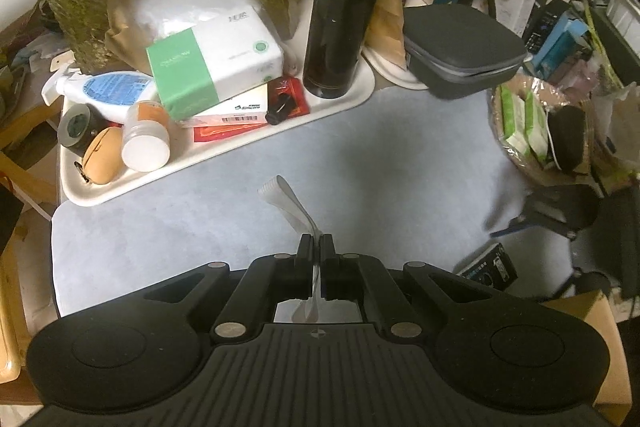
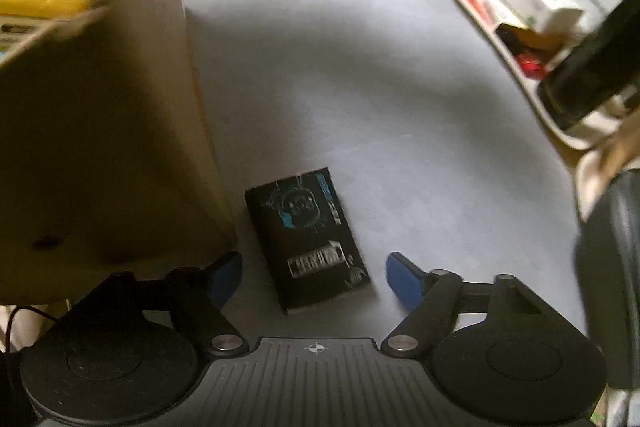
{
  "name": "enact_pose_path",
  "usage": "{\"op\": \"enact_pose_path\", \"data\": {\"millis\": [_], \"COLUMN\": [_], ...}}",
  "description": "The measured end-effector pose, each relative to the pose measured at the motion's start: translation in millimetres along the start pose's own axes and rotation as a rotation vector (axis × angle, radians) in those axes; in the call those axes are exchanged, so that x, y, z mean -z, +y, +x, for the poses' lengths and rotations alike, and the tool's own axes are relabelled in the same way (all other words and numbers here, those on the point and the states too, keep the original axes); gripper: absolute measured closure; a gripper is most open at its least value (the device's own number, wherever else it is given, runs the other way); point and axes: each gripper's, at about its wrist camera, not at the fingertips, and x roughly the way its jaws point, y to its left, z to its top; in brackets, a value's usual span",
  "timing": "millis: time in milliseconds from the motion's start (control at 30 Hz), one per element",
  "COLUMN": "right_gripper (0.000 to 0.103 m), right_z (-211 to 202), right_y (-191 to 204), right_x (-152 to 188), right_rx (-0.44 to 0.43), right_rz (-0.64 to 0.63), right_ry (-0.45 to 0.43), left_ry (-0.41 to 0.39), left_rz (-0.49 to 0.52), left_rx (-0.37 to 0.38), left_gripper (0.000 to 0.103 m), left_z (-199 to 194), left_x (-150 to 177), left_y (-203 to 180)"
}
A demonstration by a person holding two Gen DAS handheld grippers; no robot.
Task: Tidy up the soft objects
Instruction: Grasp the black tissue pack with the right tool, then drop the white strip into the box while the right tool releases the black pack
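Observation:
My left gripper (image 1: 316,247) is shut on a thin white strap (image 1: 286,197) that curls up and away over the pale blue mat (image 1: 360,155). My right gripper (image 2: 314,277) is open, its blue fingertips (image 2: 402,281) on either side of a black packet with blue print (image 2: 310,241) lying flat on the mat (image 2: 340,47). The same packet (image 1: 486,267) shows at the mat's right edge in the left wrist view. A wicker basket (image 1: 516,163) at the right holds green-and-white packs (image 1: 520,123) and a dark pouch (image 1: 566,137).
A white tray (image 1: 224,155) behind the mat holds a tissue pack (image 1: 208,39), a black flask (image 1: 344,7), bottles and small items. A grey case (image 1: 460,47) sits behind right. A cardboard box (image 2: 100,127) stands close on my right gripper's left.

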Motion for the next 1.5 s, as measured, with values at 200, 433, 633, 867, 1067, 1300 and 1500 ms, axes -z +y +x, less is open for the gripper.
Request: {"op": "enact_pose_path", "data": {"millis": [200,433,633,867,1067,1300,1500], "right_gripper": [0.047,0.049,0.049,0.048,0.048,0.048,0.048], "right_z": [5,-17,-46,-95,-137,-187,-210], "right_y": [-18,-21,-22,-20,-6,25,48], "right_x": [-4,4,4,-2,-10,-13,-18], "right_rx": [-0.003,0.1,0.181,0.302,0.332,0.346,0.309], "right_rz": [0.08,0.191,0.304,0.534,0.641,0.802,0.883], "right_ry": [0.029,-0.014,-0.054,-0.156,-0.243,-0.367,-0.4], "left_ry": [-0.018,-0.033,-0.049,-0.09,-0.179,-0.275,-0.312], "left_rz": [-0.001,-0.019,-0.044,-0.067,-0.083,-0.099,-0.12], "left_rx": [0.014,0.014,0.01,0.002,0.022,0.016,-0.011], "left_gripper": [0.099,0.099,0.099,0.099,0.099,0.099,0.099], "left_z": [-6,-16,-31,-55,-91,-133,-158], "left_x": [9,20,28,37,49,67,83], "left_y": [5,11,14,7,-2,-20,-34]}}
